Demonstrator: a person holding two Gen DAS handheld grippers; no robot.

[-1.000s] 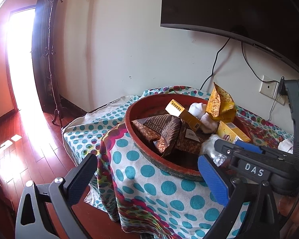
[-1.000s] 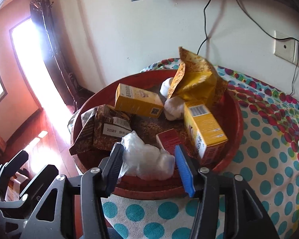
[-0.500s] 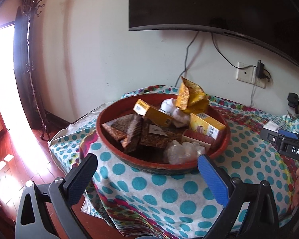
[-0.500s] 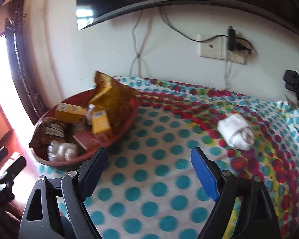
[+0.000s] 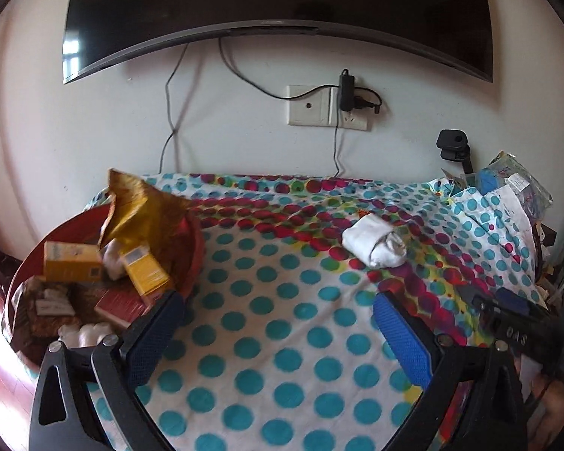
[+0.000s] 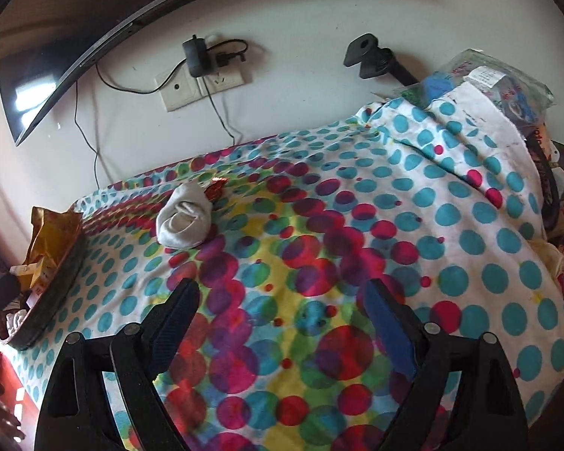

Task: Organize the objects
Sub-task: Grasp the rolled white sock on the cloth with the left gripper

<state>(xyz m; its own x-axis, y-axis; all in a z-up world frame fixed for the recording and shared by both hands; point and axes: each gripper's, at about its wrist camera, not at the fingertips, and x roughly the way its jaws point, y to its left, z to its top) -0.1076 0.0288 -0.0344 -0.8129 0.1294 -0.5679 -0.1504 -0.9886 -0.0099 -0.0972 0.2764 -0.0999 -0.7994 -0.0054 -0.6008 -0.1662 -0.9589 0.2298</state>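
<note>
Both grippers wide apart, right gripper opening, empty, over bare dotted cloth beside sock

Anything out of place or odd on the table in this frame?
Yes: a rolled white sock lies alone on the dotted tablecloth, apart from the red basin holding the boxes and packets. A small red scrap sits beside it.

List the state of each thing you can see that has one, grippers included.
Left gripper: open, nothing between the pads.
Right gripper: jaws opening, nothing between them.
White sock bundle: rolled up, lying on the tablecloth.
Red tray: filled with boxes and packets.
Gold packet: torn open, upright.
Charger: plugged in.
</note>
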